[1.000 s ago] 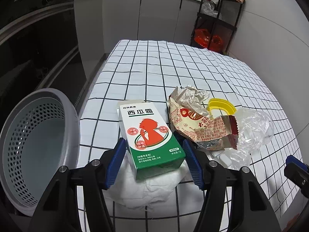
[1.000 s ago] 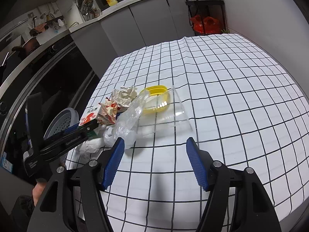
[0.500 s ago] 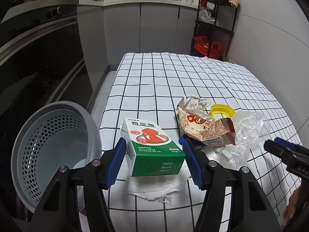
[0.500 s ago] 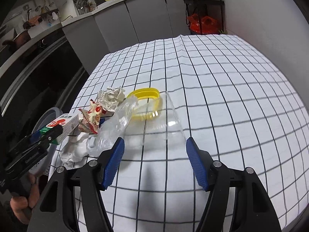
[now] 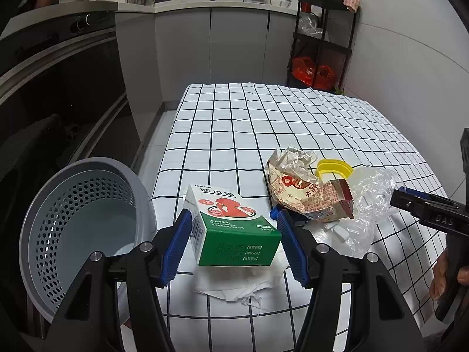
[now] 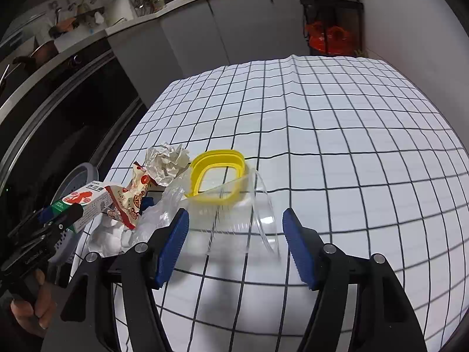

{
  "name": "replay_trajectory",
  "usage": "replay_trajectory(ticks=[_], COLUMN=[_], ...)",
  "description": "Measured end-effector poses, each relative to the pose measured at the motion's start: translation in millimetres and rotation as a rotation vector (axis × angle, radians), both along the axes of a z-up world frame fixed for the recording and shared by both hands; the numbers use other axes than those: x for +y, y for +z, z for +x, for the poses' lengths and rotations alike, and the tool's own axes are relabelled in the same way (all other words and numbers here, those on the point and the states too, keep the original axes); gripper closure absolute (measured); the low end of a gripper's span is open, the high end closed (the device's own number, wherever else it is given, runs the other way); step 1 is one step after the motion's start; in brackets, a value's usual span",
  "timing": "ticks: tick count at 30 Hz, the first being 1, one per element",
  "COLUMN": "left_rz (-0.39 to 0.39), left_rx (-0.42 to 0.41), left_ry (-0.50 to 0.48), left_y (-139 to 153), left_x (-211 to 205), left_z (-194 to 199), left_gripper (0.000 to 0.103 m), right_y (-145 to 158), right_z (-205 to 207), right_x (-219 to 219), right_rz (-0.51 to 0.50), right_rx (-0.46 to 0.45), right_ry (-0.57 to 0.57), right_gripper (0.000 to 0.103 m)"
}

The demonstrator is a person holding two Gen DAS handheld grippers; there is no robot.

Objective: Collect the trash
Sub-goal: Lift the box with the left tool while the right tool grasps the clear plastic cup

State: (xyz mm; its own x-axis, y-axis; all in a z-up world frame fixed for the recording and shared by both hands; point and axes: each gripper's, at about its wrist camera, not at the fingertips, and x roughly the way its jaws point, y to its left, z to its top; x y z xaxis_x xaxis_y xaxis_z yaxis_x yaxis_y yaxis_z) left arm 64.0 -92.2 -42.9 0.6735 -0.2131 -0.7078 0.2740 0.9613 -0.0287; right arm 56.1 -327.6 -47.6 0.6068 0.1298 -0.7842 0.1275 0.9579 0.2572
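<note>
My left gripper [image 5: 233,248] is shut on a green and white box [image 5: 231,228] and holds it above a white tissue [image 5: 239,283] at the table's near edge. The box also shows in the right wrist view [image 6: 85,204]. A grey perforated bin [image 5: 82,220] stands to its left, below the table edge. A red snack wrapper [image 5: 310,198], crumpled paper [image 5: 293,158], a yellow lid [image 5: 334,168] and clear plastic [image 5: 372,193] lie to the right. My right gripper [image 6: 236,242] is open, its fingers on either side of a clear plastic container [image 6: 249,214].
The table has a white black-grid cloth [image 6: 337,135]. A dark oven front [image 5: 58,94] is on the left. A black shelf rack [image 5: 322,38] with red bags stands behind the table by the wall.
My left gripper has lifted the box off the tissue and drawn back toward the near edge, next to the bin. My right gripper has moved in closer to the clear container.
</note>
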Motion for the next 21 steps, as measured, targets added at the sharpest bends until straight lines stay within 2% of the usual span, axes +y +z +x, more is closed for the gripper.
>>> replay_trajectory(ticks=[3,10,15,16,21], left_rz=[0.01,0.01,0.014,0.014,0.012], left_rx=[-0.003,0.007,-0.001,-0.005,-0.029], left_ry=[0.002,0.009,0.002,0.001,-0.001], left_y=[0,-3,-2,-1,4], left_x=[0,-1,-4,-4,-1], left_z=[1,5,3,2,-2], left_gripper=[0.044,0.044,0.044,0.044,0.045], right_y=[-4,4,13,15,29], right_z=[4,-3,-14,-18,-40], right_x=[0,18,24,25,27], right_rz=[0.039,0.024,0.015,0.011,-0.03], right_rx=[-0.004,-0.017,-0.022,-0.025,-0.059], right_ry=[0.026,0.089,0.067,0.057,-0.003], right_gripper=[0.042,0.079,0.092,0.099,0.099])
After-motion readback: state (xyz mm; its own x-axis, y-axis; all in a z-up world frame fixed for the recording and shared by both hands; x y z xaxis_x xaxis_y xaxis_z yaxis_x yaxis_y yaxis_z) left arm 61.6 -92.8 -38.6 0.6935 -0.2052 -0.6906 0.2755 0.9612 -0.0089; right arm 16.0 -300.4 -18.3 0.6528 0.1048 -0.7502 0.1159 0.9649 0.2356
